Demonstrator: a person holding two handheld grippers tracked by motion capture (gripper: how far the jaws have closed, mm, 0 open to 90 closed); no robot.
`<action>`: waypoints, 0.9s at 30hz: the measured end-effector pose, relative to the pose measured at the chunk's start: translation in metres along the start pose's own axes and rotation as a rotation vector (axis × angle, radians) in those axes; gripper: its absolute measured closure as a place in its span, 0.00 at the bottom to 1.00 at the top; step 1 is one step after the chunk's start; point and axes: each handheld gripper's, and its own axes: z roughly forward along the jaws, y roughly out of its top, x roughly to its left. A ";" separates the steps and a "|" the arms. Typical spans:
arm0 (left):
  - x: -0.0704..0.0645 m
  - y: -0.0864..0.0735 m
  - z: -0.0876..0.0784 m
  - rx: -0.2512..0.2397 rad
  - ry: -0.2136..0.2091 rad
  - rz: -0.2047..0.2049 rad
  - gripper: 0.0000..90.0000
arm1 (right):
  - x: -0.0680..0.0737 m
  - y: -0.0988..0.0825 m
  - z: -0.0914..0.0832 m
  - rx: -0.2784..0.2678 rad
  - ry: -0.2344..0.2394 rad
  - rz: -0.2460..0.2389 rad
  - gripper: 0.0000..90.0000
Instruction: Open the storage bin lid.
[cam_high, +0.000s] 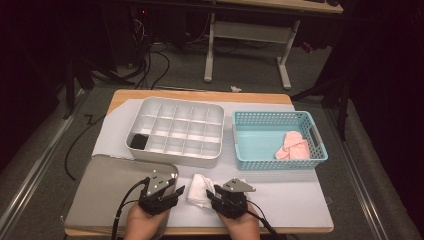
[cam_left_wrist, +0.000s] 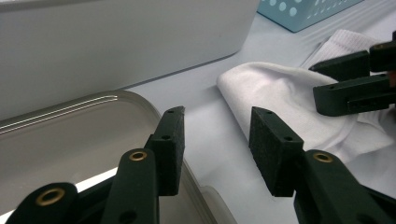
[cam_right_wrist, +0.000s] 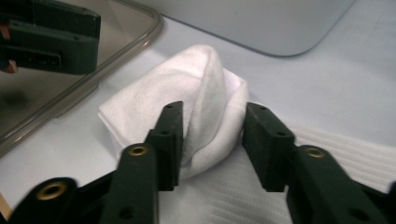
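A crumpled white cloth (cam_high: 200, 189) lies on the pale mat near the table's front edge, between my two grippers. My right gripper (cam_high: 214, 194) has a raised fold of that cloth (cam_right_wrist: 205, 93) bunched between its jaws, with both pads pressed against it (cam_right_wrist: 212, 112). My left gripper (cam_high: 176, 193) stands open just left of the cloth (cam_left_wrist: 280, 88), over the rounded corner of a grey tray (cam_left_wrist: 70, 135), with nothing between its jaws (cam_left_wrist: 217, 119). The right gripper's jaws (cam_left_wrist: 350, 79) rest on the cloth's far side in the left gripper view.
A white compartment box (cam_high: 175, 102) stands behind the grippers, with a dark item (cam_high: 138, 141) in its front-left cell. To its right a blue basket (cam_high: 272, 116) holds a pink cloth (cam_high: 293, 146). The grey tray (cam_high: 100, 185) covers the front left of the table.
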 end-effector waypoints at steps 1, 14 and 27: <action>0.000 0.000 0.000 -0.001 0.000 -0.001 0.62 | 0.000 0.000 0.000 0.000 0.000 0.000 0.81; -0.005 0.004 0.002 0.004 -0.009 0.035 0.61 | -0.012 0.021 -0.064 -0.197 -0.070 -0.033 0.92; -0.025 0.013 0.011 0.020 -0.041 0.076 0.59 | -0.069 -0.021 -0.062 -0.051 -0.168 0.075 0.85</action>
